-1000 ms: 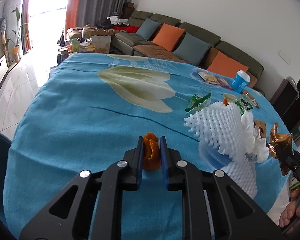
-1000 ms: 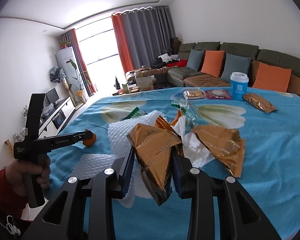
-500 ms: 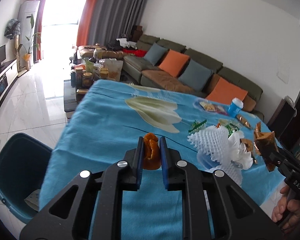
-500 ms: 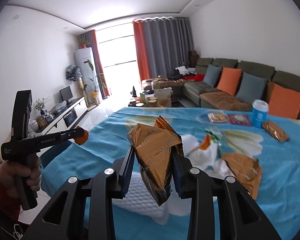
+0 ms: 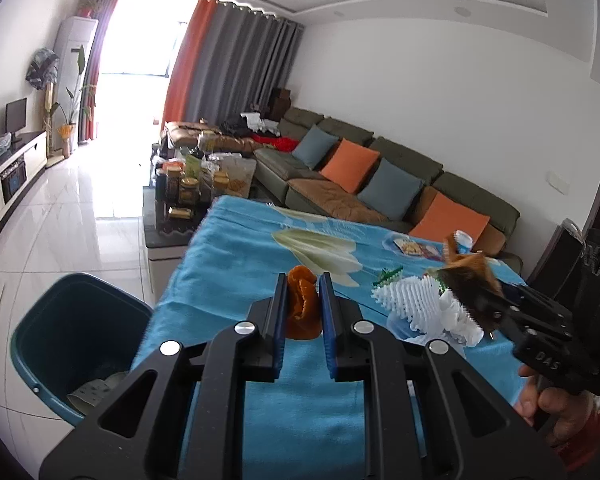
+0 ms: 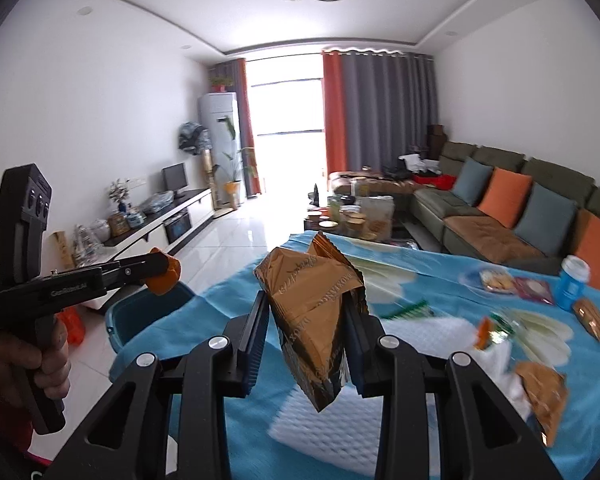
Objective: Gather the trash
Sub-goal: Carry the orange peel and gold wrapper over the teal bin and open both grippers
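In the left wrist view, the left gripper (image 5: pixel 303 307) is clamping its fingers (image 5: pixel 279 320) on an orange peel (image 5: pixel 302 308) above the counter (image 5: pixel 236 256). A bin (image 5: pixel 40 360) is standing at 9 o'clock on the floor. The right gripper (image 5: pixel 470 300) is showing at 3 o'clock.

In the right wrist view, the right gripper (image 6: pixel 306 332) is pinching a bag (image 6: pixel 314 312) between its fingers (image 6: pixel 256 336). The left gripper (image 6: pixel 162 274) is showing at 9 o'clock with the peel (image 6: pixel 166 278), over the bin (image 6: pixel 148 312). White foam (image 6: pixel 332 432) is lying at 6 o'clock on the counter (image 6: pixel 440 272).
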`<state>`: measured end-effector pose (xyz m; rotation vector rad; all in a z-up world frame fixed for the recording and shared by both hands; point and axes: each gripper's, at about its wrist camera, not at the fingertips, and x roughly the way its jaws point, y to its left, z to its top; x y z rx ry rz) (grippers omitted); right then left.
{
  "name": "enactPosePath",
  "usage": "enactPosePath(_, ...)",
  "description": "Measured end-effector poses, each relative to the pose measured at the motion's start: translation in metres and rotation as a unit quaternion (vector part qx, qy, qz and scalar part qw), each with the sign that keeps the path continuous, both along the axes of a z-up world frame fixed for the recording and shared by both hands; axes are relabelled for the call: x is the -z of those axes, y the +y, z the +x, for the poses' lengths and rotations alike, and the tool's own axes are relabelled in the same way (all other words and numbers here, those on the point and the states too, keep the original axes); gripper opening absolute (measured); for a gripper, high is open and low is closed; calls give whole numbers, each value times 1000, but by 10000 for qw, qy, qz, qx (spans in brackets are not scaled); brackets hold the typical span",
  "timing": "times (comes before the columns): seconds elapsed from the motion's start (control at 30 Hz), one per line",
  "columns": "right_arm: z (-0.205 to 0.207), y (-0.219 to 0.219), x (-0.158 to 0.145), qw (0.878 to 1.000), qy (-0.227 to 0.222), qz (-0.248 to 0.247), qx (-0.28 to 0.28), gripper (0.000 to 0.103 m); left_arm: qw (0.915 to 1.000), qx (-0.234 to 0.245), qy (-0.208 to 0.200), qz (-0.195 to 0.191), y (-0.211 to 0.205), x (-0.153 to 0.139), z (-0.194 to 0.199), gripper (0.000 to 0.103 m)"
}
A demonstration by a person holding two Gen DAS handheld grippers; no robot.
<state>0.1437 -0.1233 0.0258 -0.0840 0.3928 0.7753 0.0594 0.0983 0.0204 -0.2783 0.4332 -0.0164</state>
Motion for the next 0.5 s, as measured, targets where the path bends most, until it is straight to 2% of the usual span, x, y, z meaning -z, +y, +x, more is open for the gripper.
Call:
enactPosePath(0.33, -1, 71, -8, 9963, -4, -158, -842, 33, 9976, -652, -219, 69, 39, -13, -48, 16)
enactPosePath(0.5, 0, 107, -9, 9919, 71, -258, -1239, 33, 9945, -1029, -196, 60, 64, -14, -70, 16)
